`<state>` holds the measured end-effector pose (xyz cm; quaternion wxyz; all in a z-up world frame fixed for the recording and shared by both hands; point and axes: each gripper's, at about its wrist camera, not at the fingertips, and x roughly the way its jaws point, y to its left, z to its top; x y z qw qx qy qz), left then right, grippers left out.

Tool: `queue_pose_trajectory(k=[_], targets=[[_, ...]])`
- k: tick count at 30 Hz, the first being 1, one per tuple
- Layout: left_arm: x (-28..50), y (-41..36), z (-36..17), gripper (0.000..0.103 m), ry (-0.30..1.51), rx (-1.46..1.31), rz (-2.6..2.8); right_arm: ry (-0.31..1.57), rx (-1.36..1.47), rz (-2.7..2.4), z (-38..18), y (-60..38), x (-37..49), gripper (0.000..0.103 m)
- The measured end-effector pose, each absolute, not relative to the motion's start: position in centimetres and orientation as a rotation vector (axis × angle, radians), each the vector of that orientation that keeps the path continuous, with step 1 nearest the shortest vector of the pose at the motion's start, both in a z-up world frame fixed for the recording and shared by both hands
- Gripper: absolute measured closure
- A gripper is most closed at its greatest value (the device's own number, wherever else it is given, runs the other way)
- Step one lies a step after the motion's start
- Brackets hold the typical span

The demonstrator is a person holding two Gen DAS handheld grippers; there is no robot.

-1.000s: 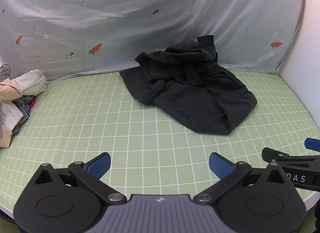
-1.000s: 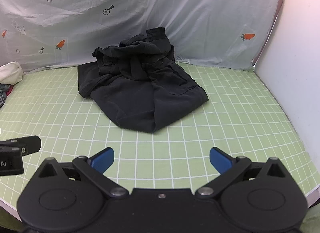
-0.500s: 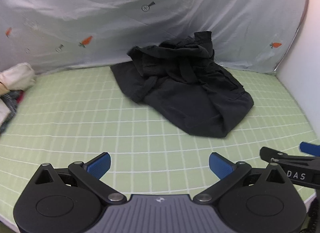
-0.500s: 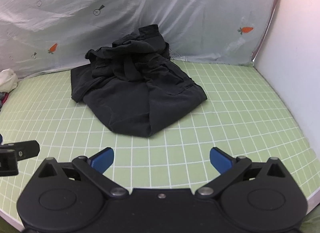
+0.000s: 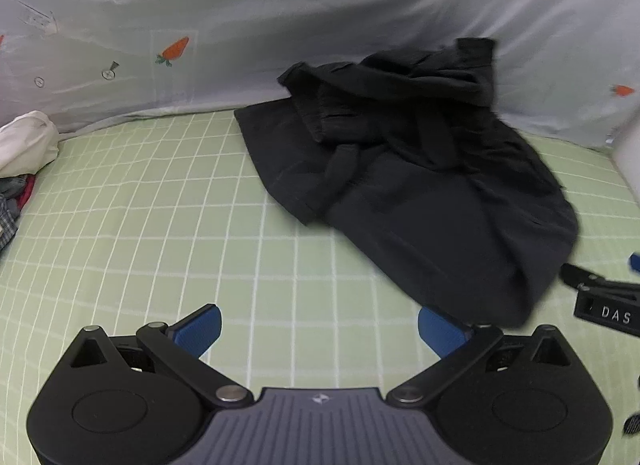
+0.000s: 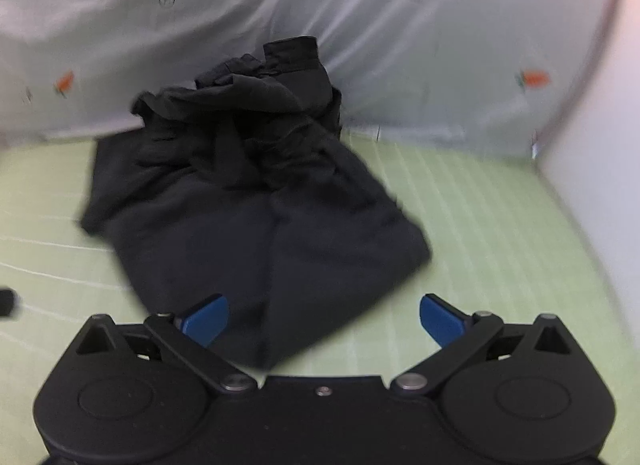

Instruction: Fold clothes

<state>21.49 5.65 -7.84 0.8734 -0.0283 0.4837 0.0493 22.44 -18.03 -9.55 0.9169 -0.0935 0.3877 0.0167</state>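
Crumpled black garment (image 5: 420,185) heaped toward the desk's (image 5: 160,225) far right corner, long axis running front-right to back-left, near hem under the spread right hand-held gripper (image 6: 322,315), spread left hand-held gripper (image 5: 318,331) just left, empty.

We are seeing a black garment (image 5: 420,185) on a light green white-gridded mat (image 5: 160,225), a pale grey carrot-printed sheet (image 5: 200,25), and blue fingertip pads (image 6: 206,319).
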Motion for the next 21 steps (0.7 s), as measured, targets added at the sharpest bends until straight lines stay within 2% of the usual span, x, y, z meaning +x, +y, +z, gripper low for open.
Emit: queue_pose_trajectory(k=[7,9,11,13,16,17,18,19,21], targets=[[29.5,6.8,-12.0,0.009,1.127,-0.119,0.078,0.812,-0.302,0.031,-13.2,-18.2,34.1,0.001],[31.3,6.4,-13.2,0.012,1.154,-0.125,0.074,0.821,-0.319,0.041,-14.3,-18.1,36.6,0.006],[32.7,6.1,-14.2,0.018,1.178,-0.136,0.067,0.825,-0.335,0.044,-15.3,-18.1,39.0,0.009],[33.8,5.7,-15.0,0.032,1.201,-0.148,0.051,0.835,-0.343,0.05,-16.2,-18.1,40.6,0.011],[34.8,4.9,-15.6,0.046,1.212,-0.151,0.029,0.85,-0.323,0.084,-17.1,-18.3,41.8,0.011],[34.9,4.7,-15.8,0.049,1.215,-0.149,0.022,0.851,-0.304,0.095,-17.1,-18.5,41.8,0.015],[35.1,4.4,-16.0,0.054,1.217,-0.148,0.015,0.855,-0.278,0.107,-17.1,-18.8,41.7,0.024],[35.0,4.1,-16.0,0.057,1.215,-0.135,0.015,0.864,-0.239,0.119,-17.1,-19.2,41.5,0.027],[34.6,3.4,-15.9,0.06,1.206,-0.105,0.017,0.878,-0.198,0.134,-17.0,-19.7,40.9,0.041]])
